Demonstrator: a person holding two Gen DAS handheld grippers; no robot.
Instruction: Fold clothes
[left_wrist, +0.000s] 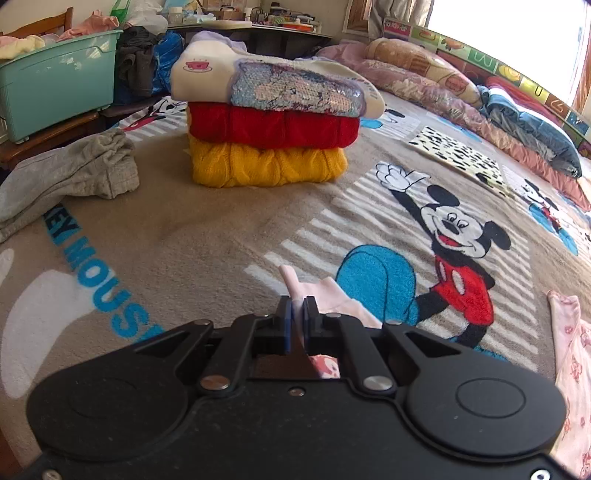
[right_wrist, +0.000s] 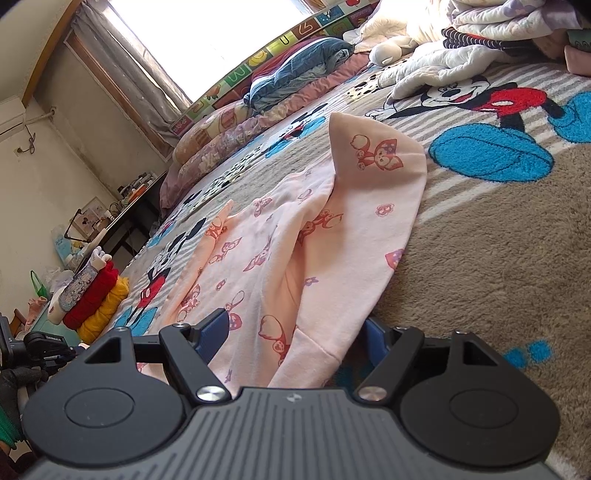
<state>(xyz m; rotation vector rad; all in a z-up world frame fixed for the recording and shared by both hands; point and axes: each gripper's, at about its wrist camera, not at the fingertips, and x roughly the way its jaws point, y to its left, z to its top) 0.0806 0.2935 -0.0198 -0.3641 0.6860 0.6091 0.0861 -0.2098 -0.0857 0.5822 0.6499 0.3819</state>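
Left fingers: my left gripper (left_wrist: 298, 321) is pinched tight on a pale pink fold of the pink fox-print garment (right_wrist: 295, 236), the cloth standing up between the blue pads (left_wrist: 289, 325).
Right fingers: my right gripper (right_wrist: 295, 332) is spread wide, one finger on each side of the garment's near hem, the cloth lying between them without being nipped.
Garment: it lies spread on the Mickey Mouse blanket (left_wrist: 207, 229), on the part nearest me, one portion already turned over on itself, with a rounded flap rising at its far end. Whether that is a finished fold or a loose tumble I cannot tell.
Step in hand, as I judge it: getting both grips on the near hem so the piece can be lifted and laid evenly.
Doing it well: I should bite the hem through every layer, keep both grips level and the cloth taut between them, so the crease falls straight and no wrinkle is trapped.
Folded stack: a sequinned white top (left_wrist: 273, 81), a red knit (left_wrist: 273, 125) and a yellow knit (left_wrist: 266, 162) sit piled towards the blanket's far side.
Further out: grey sweatpants (left_wrist: 74, 170) lie crumpled at the left edge, beside a teal tub (left_wrist: 55, 81) of clothes.
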